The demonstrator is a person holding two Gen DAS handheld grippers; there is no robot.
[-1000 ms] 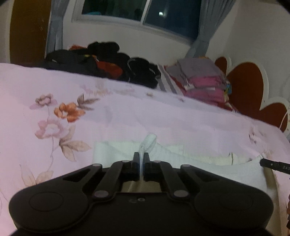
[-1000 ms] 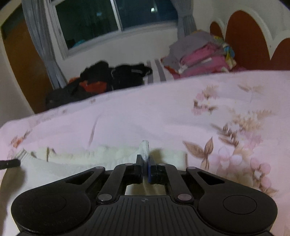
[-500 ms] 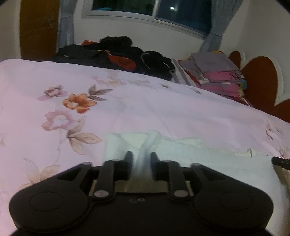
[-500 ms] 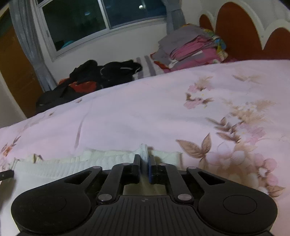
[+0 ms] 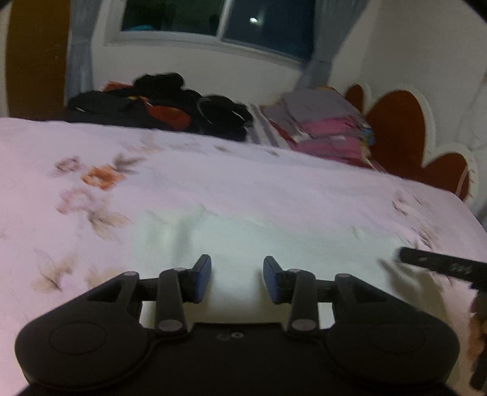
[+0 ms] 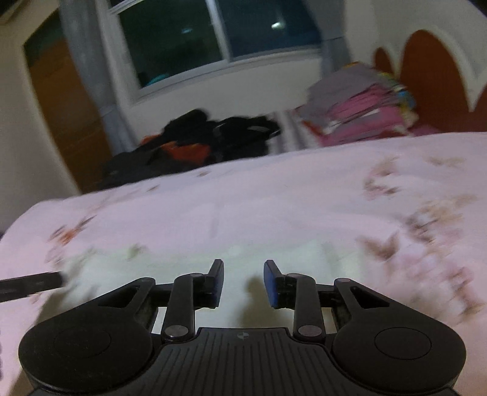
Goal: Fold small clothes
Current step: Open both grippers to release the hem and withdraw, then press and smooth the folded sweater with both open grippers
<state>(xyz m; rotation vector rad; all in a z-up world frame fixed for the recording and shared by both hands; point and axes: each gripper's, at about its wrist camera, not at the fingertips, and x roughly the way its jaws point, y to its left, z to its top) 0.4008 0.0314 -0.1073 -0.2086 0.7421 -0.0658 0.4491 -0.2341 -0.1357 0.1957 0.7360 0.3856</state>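
On the blurred floral bedspread [image 5: 243, 189], both claws, left [image 5: 237, 278] and right [image 6: 243, 281], gape over a smeared white garment [image 5: 274, 240].

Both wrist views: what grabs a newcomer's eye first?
Up front, the open left tongs and open right tongs, each over a white garment lying on the pink flowered bedspread. Behind it, along the far edge under the window, sit a dark heap of clothes and, to its right, a folded stack in grey and pink by the red scalloped headboard.
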